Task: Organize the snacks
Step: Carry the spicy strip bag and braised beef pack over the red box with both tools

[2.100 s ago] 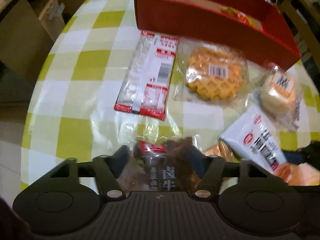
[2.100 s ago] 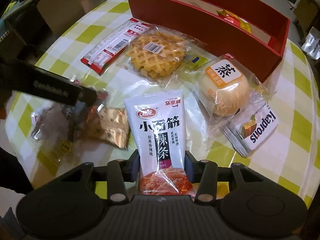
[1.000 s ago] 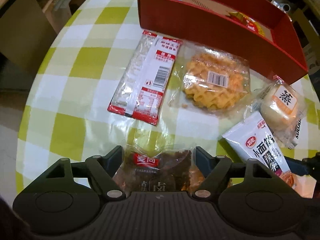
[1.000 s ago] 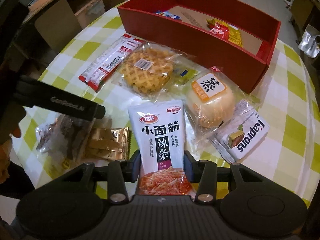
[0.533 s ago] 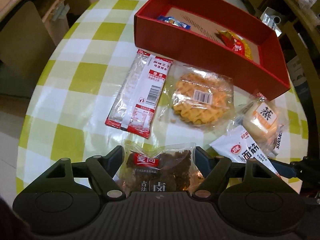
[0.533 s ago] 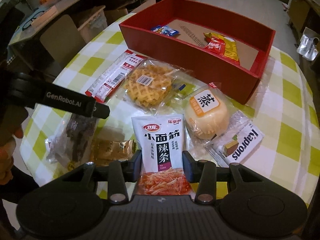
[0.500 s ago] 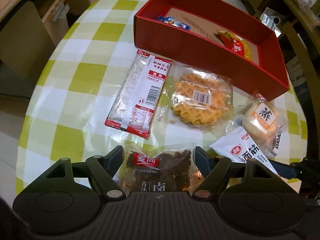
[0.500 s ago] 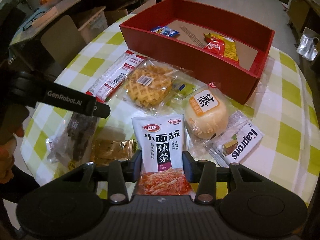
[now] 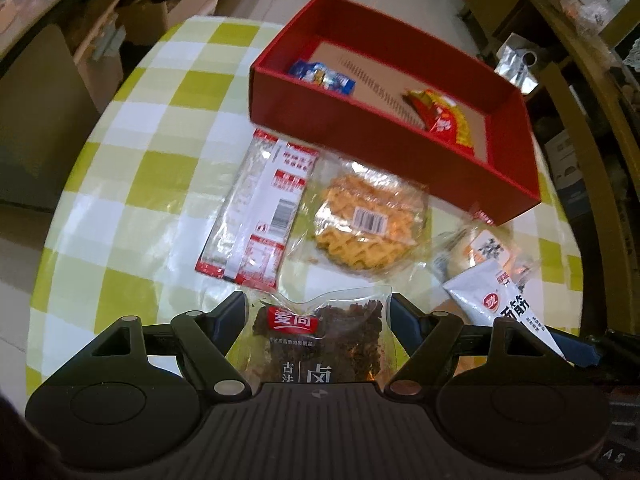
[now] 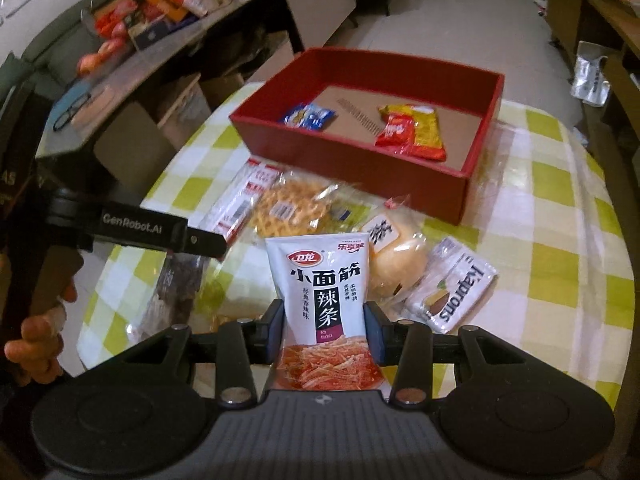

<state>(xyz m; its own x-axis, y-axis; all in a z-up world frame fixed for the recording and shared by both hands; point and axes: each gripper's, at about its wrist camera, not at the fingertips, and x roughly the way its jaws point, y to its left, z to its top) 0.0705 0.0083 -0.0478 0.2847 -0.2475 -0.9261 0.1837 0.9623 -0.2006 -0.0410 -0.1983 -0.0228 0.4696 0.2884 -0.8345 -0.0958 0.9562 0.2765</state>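
Note:
My left gripper (image 9: 319, 312) is shut on a clear packet of dark braised snack (image 9: 320, 336), held above the checked table. My right gripper (image 10: 325, 320) is shut on a white spicy-strip pouch (image 10: 320, 276), also lifted. Beyond both stands a red box (image 9: 400, 148) (image 10: 356, 152) holding a small blue packet (image 10: 309, 115) and a red-and-yellow packet (image 10: 412, 130). On the table lie a long red-and-white packet (image 9: 262, 208), a wrapped waffle (image 9: 366, 220), a wrapped bun (image 10: 394, 246) and a wafer packet (image 10: 452, 292). The left gripper's arm (image 10: 136, 228) shows in the right wrist view.
The round table (image 10: 560, 248) has a green-and-white checked cloth and its edge curves close on the left. A person's hand (image 10: 36, 340) grips the left tool. A cluttered counter (image 10: 132, 28), cardboard boxes and chairs stand around the table.
Both grippers have risen with their packets and tilted up toward the box, so its inside and more of the room now show. The snacks on the table have stayed put.

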